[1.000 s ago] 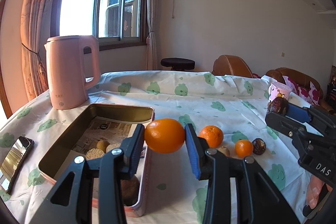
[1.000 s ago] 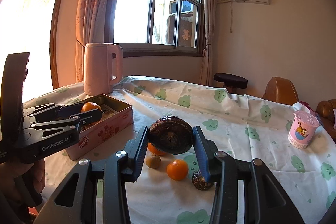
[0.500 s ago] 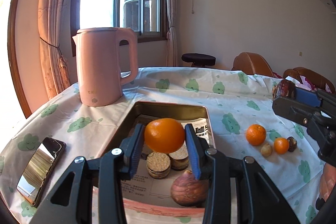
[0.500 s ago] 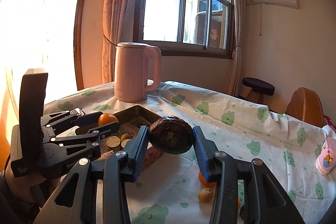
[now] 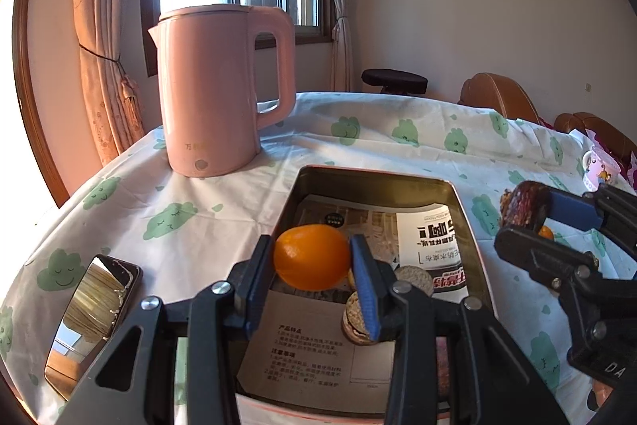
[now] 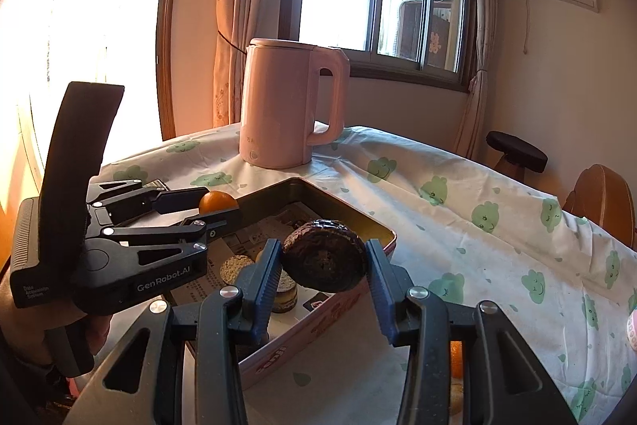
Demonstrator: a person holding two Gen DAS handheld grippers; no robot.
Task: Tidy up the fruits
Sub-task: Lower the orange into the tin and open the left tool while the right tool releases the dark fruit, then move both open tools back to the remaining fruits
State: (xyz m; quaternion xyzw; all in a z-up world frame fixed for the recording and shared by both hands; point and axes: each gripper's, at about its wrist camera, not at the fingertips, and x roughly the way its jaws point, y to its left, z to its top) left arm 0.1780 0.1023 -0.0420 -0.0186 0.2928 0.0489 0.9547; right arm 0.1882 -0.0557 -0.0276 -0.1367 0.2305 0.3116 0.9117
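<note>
My left gripper (image 5: 312, 261) is shut on an orange (image 5: 311, 257) and holds it above the near left part of the open metal tin (image 5: 374, 178). The tin is lined with printed paper and holds several round biscuits (image 5: 414, 275). My right gripper (image 6: 324, 259) is shut on a dark brown wrinkled fruit (image 6: 324, 254) over the tin's right rim (image 6: 382, 230). In the left wrist view the right gripper (image 5: 529, 212) hangs beside the tin's right wall with that dark fruit (image 5: 523, 208). The right wrist view shows the left gripper (image 6: 217, 204) with its orange (image 6: 217, 201) over the tin's far side.
A pink kettle (image 5: 219, 90) stands behind the tin. A phone (image 5: 93, 309) lies on the cloud-patterned tablecloth (image 5: 191, 218) left of the tin. A small pink cup (image 5: 601, 172) sits at the far right. An orange fruit (image 6: 456, 359) lies on the cloth behind my right gripper.
Both grippers have swung left toward the tin, each keeping its fruit. The loose fruits on the cloth have slid out of the left wrist view, and the kettle looms closer.
</note>
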